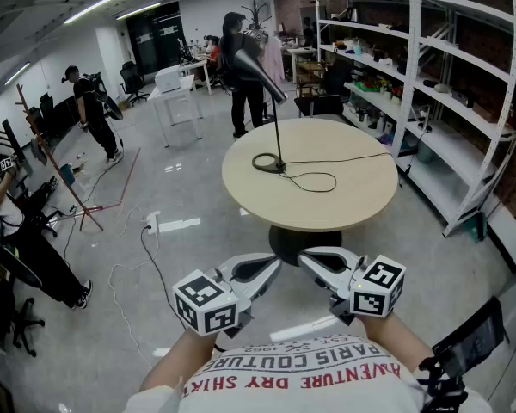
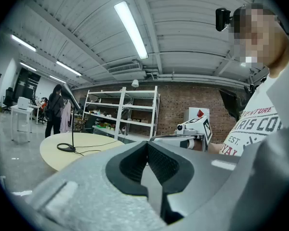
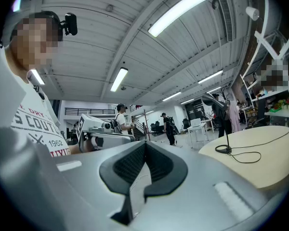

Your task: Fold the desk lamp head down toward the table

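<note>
Desk lamp (image 1: 278, 132) upright on round beige table (image 1: 353, 209), toward its far left part. Ring base flat on the top, thin stem vertical, dark head raised and angled up to the left. Black cord (image 1: 315, 181) looped just right of the base, then trailing right to the table edge.

Head view: left hand-held gripper (image 1: 271, 268) and right hand-held gripper (image 1: 310, 261) low and near, close to the person's printed shirt, well apart from the table and the lamp. Tips angled in toward each other, marker cubes outward. White shelving (image 1: 430, 84) along the right wall. Person in black (image 1: 245, 67) standing just beyond the table's far edge. Power strip (image 1: 152, 224) on the grey floor to the left.

Left gripper view: jaws pressed together, black pads meeting at the tip, nothing between them. Lamp (image 2: 71, 124) far off to the left on the table, shelving behind it. Right hand-held gripper's marker cube visible to the right, beside the shirt.

Right gripper view: jaws likewise closed tight and empty. Lamp (image 3: 226, 129) far to the right on the table, cord curled beside its base. Left hand-held gripper's cube to the left, near the shirt.
</note>
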`<state>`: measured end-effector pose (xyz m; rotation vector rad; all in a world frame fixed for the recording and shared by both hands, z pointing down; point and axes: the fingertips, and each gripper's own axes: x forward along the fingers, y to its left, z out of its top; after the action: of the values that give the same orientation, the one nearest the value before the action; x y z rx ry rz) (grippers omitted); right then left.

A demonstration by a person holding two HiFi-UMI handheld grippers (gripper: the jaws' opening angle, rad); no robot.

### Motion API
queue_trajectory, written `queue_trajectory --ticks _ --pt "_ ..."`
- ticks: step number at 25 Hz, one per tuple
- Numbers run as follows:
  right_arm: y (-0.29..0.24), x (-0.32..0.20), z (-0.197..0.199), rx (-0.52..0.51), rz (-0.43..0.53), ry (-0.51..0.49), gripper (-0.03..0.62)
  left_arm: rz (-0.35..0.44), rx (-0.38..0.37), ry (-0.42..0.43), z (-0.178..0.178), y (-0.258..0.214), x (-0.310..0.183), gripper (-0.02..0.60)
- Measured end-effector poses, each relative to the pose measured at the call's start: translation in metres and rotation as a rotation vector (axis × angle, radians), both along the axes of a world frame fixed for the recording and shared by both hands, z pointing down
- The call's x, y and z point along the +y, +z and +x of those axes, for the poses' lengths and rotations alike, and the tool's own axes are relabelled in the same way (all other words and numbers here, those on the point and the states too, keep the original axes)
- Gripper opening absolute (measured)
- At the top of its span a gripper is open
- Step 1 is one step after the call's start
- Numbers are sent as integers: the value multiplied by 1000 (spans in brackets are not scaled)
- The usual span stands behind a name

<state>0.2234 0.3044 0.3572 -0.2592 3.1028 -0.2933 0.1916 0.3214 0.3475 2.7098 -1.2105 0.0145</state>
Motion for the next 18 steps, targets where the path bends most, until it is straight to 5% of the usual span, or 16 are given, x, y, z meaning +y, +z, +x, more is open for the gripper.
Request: queue_trajectory --ticks 18 --pt "11 1 14 -42 -61 -13 0 -37 0 -12 13 19 0 2"
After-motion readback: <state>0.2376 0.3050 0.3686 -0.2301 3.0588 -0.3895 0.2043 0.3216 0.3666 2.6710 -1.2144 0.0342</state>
